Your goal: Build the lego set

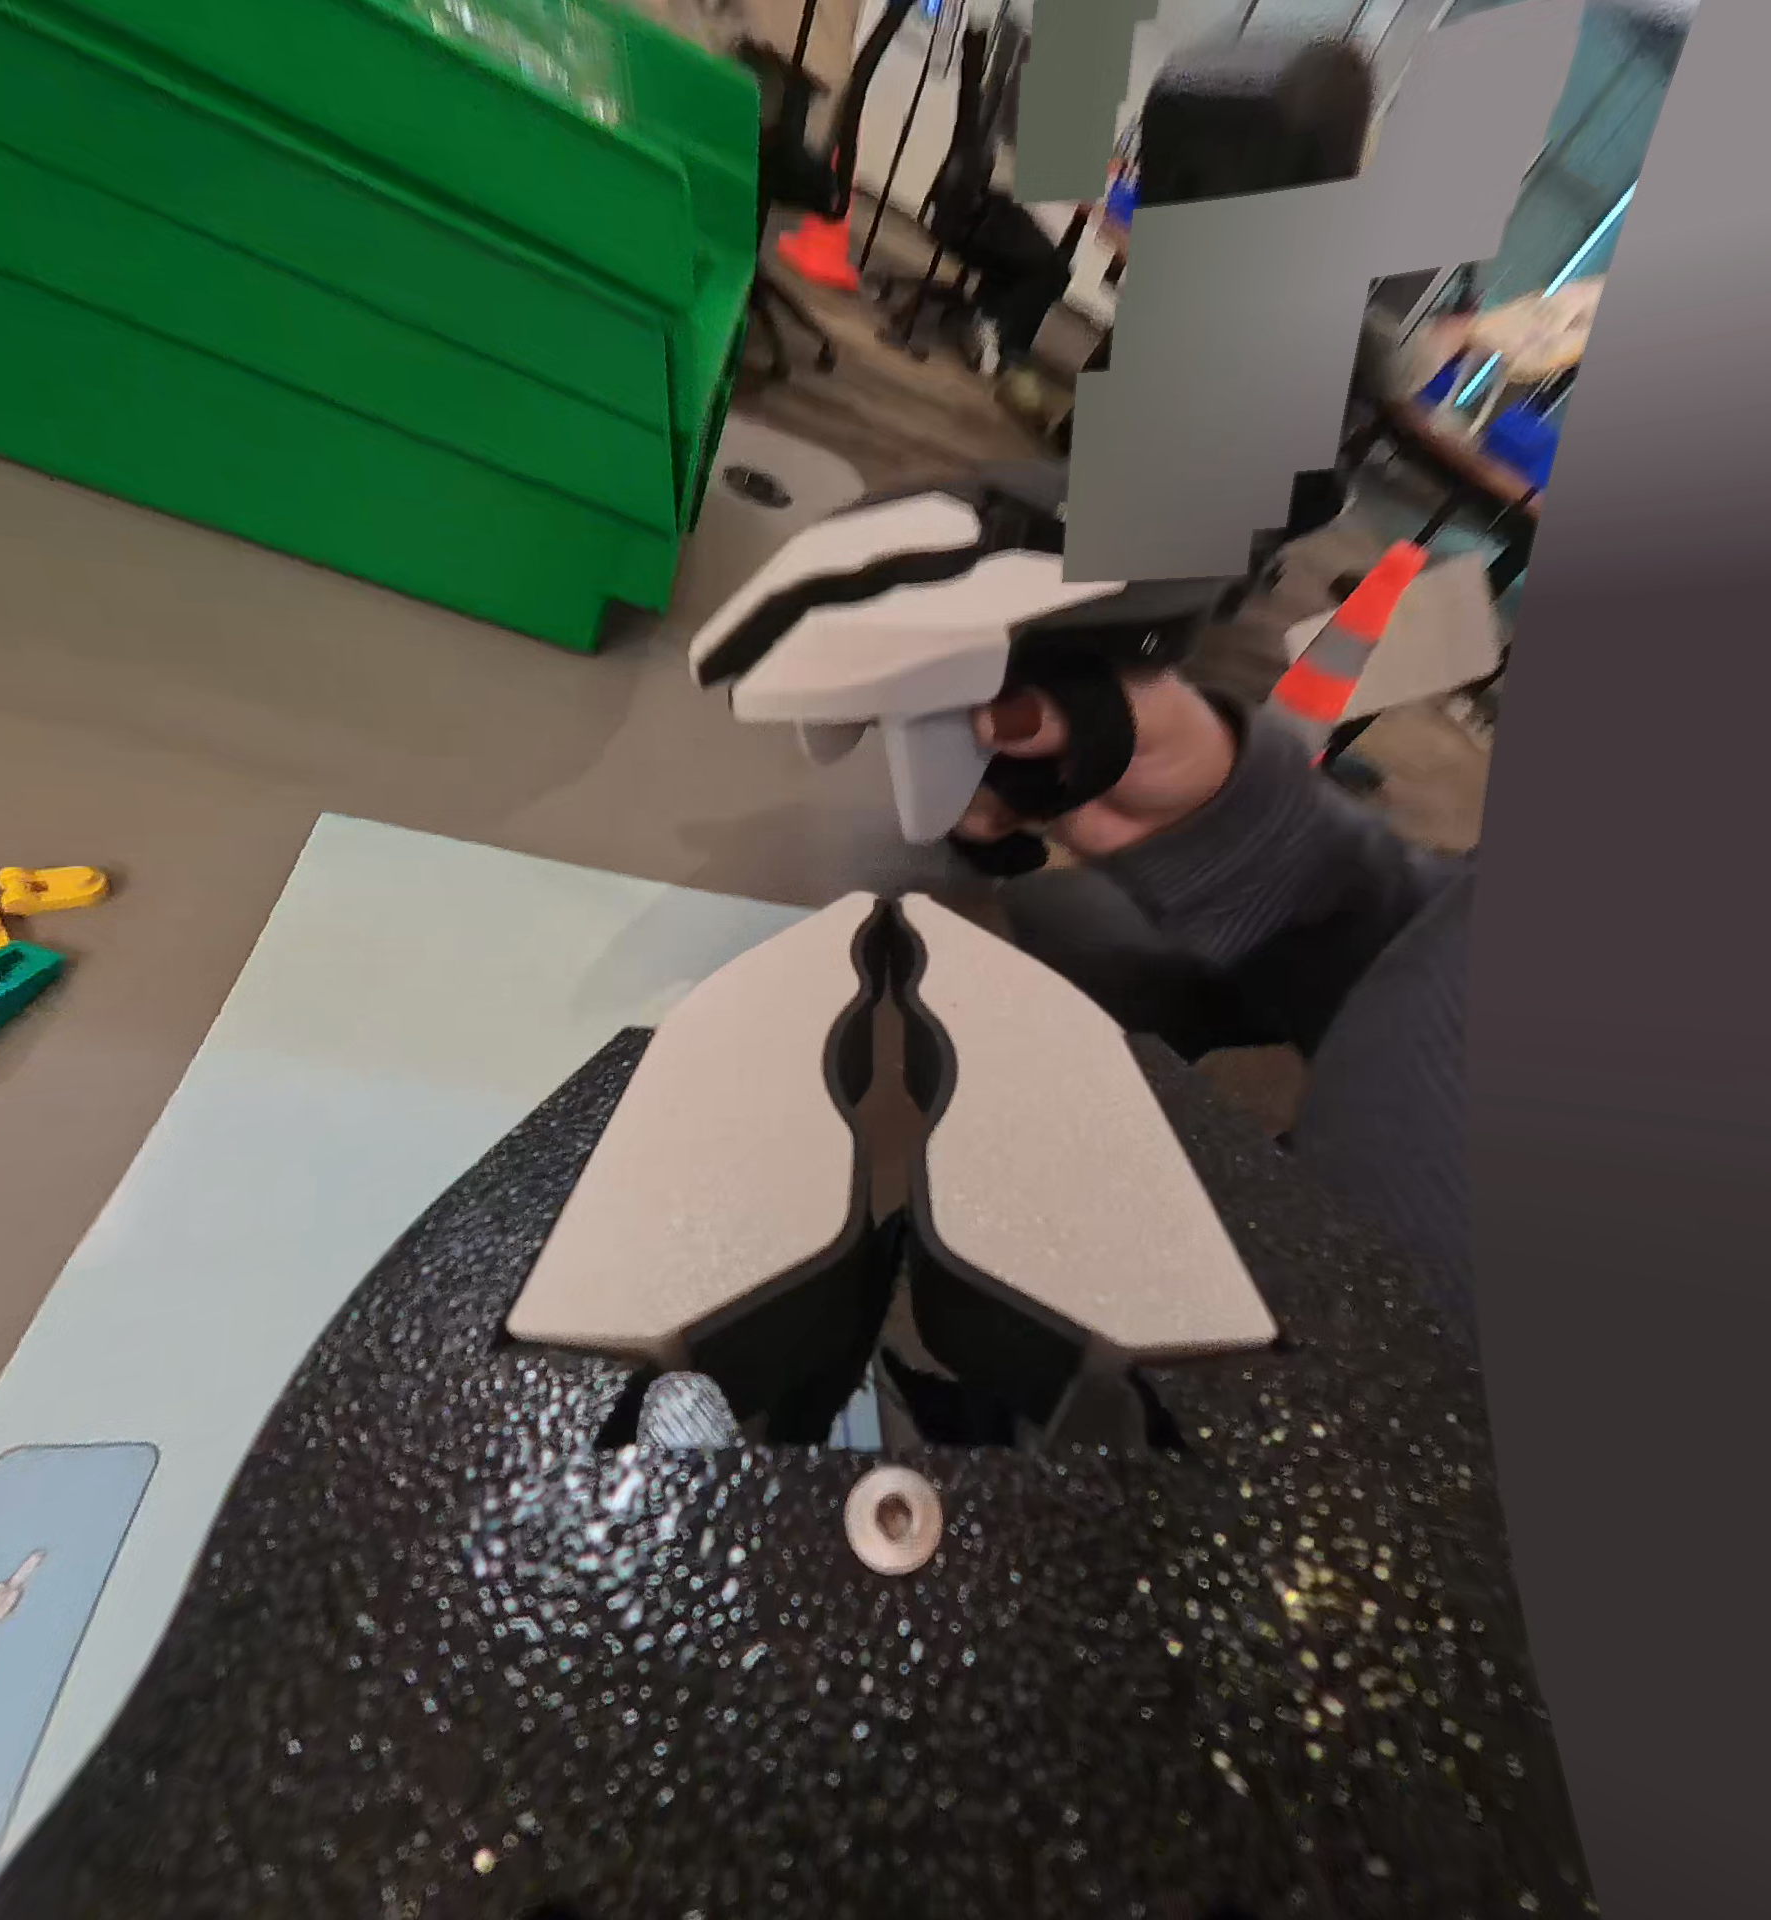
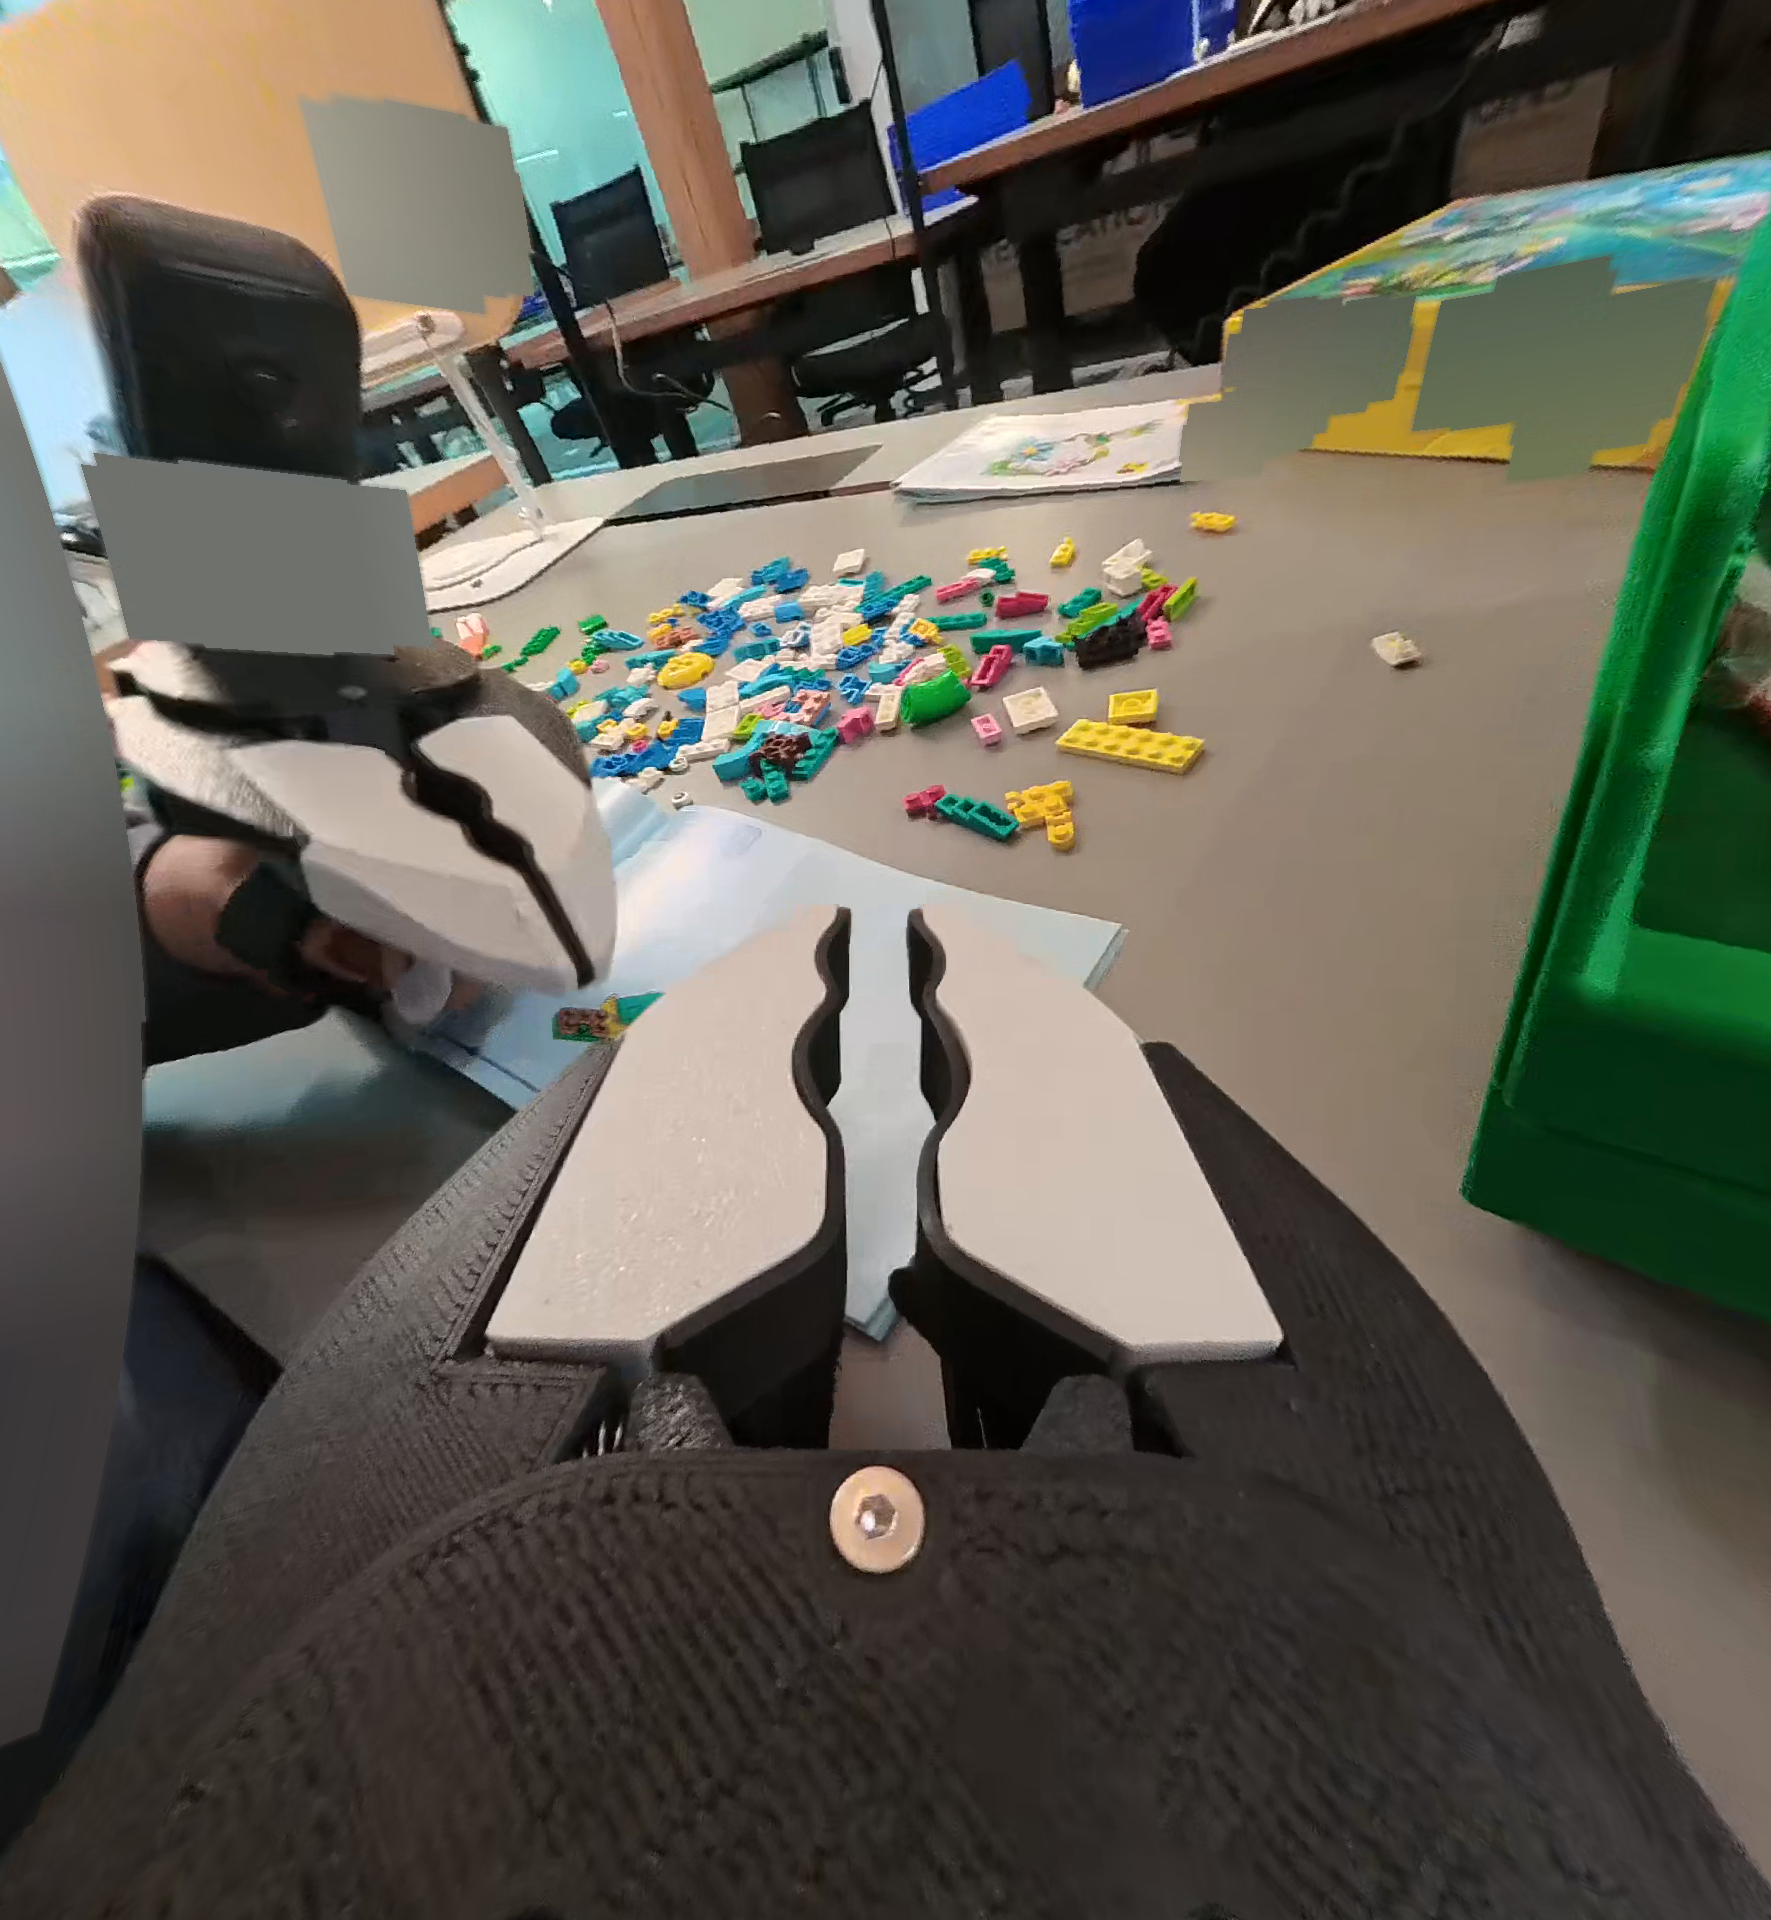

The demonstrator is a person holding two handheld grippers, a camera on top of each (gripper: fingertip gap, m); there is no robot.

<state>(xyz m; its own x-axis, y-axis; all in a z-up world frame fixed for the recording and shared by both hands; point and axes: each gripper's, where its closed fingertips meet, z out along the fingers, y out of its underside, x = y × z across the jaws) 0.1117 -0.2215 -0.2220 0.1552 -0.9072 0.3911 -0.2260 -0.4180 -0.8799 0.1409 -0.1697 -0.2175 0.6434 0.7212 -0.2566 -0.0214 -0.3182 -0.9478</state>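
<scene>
Your right hand-held gripper (image 2: 878, 914) hangs with its fingers slightly spread and empty over the pale blue instruction booklet (image 2: 1006, 940), and the loose lego bricks (image 2: 860, 665) lie scattered on the table (image 2: 1328, 935) straight ahead of it, well apart. Your left hand-held gripper (image 1: 888, 906) is pressed together on nothing I can see. The small teal-and-yellow cluster (image 2: 1006, 812), lying crosswise, looks nearest to your right one.
</scene>
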